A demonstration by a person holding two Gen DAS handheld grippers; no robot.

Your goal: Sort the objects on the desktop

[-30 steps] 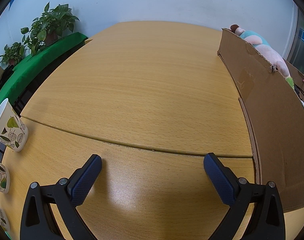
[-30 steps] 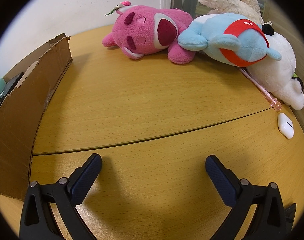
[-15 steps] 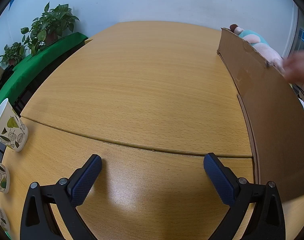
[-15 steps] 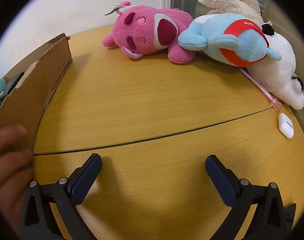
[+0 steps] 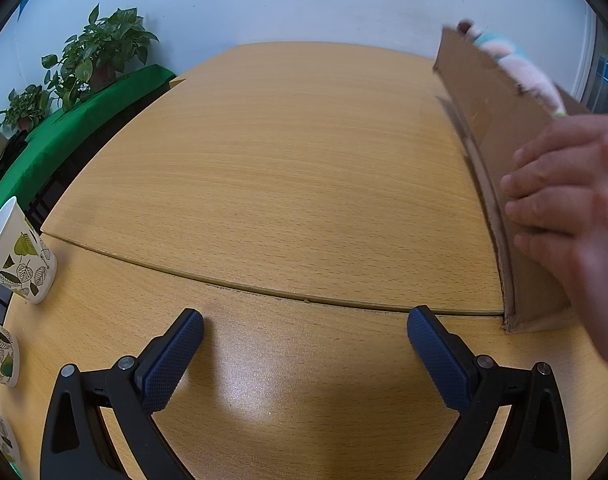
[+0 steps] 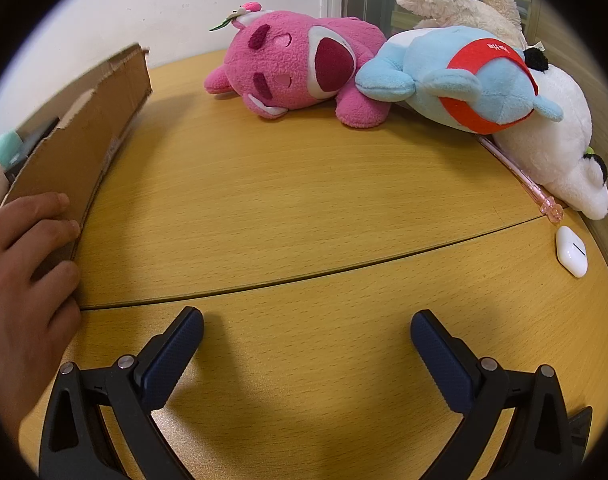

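Observation:
A brown cardboard box stands on the wooden table, at the right of the left wrist view and at the left of the right wrist view as the box. A person's hand grips its near wall, the same hand showing in the right wrist view. A pink plush, a blue plush and a white plush lie at the far right. My left gripper and right gripper both rest open over bare wood, holding nothing.
Leaf-patterned paper cups stand at the table's left edge. A pink pen and a white earbud case lie by the white plush. Potted plants sit on a green surface beyond the table. A pastel plush pokes out of the box.
A hand came in and took hold of the box's near wall. The box has shifted on the table and looks blurred. Both grippers stayed still.

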